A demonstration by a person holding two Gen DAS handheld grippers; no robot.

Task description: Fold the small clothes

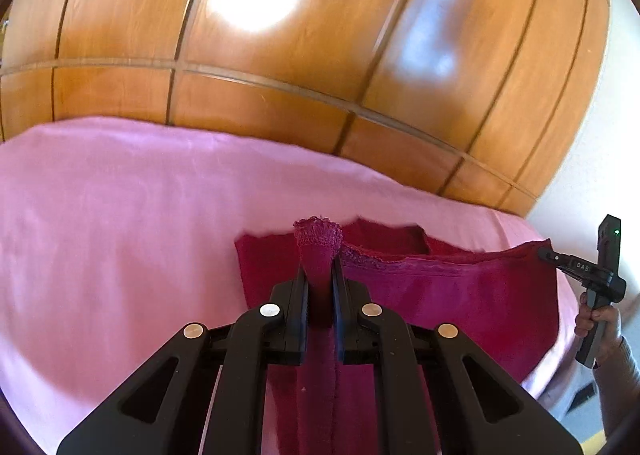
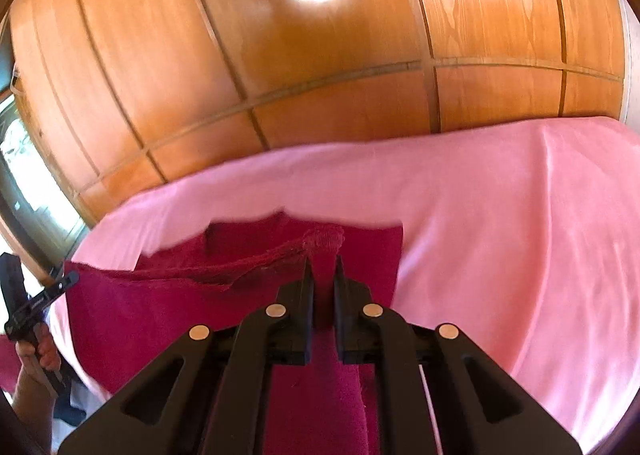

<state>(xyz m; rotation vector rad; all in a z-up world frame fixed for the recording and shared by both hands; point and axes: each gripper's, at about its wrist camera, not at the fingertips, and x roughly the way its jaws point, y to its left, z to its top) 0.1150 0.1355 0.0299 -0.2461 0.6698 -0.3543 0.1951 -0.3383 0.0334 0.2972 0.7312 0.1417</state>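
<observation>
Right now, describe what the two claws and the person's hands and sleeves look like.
Both tools are matte black plastic. The left claw and the right claw each have two flat narrow fingers on angular linkage arms with cut-out slots and four round metal pivot pins. Seen from the left wrist, the right tool shows white lettering and a small green light. The hand below it wears a grey sleeve.

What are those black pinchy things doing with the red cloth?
A person is folding a dark red garment on a bed covered with a pink sheet. The left gripper and the right gripper are each shut on a corner of its knitted edge, holding that edge up off the sheet between them. The far part lies flat. Behind the bed are wooden wardrobe doors.
</observation>
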